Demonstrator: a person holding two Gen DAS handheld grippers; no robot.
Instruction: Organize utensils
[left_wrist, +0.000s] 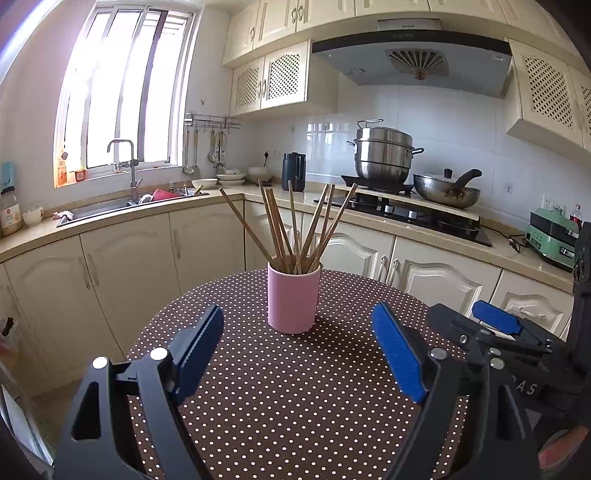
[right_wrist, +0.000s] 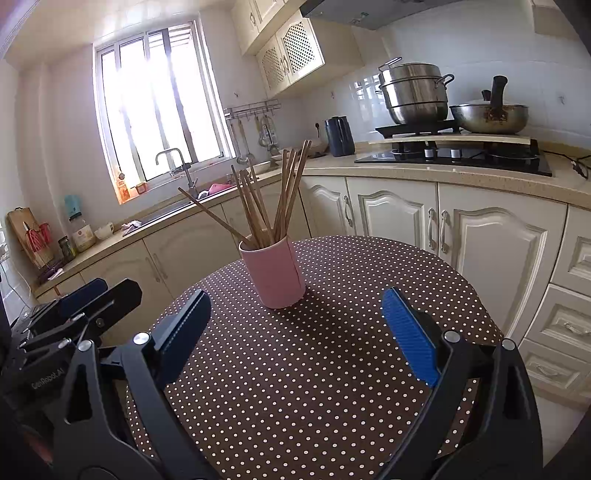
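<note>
A pink cup (left_wrist: 293, 301) stands upright on a round table with a brown polka-dot cloth (left_wrist: 288, 398). Several wooden chopsticks (left_wrist: 295, 229) stand fanned out in it. My left gripper (left_wrist: 297, 328) is open and empty, just short of the cup, which sits between the lines of its fingers. In the right wrist view the cup (right_wrist: 275, 275) with its chopsticks (right_wrist: 269, 203) stands ahead and slightly left. My right gripper (right_wrist: 295, 314) is open and empty. Each gripper shows in the other's view: the right one (left_wrist: 495, 321), the left one (right_wrist: 85, 299).
Cream kitchen cabinets (left_wrist: 207, 243) run behind the table. A sink with a faucet (left_wrist: 127, 166) is at the back left. A steamer pot (left_wrist: 384, 155) and a wok (left_wrist: 447, 188) sit on the stove at the right. A dark kettle (left_wrist: 293, 171) stands on the counter.
</note>
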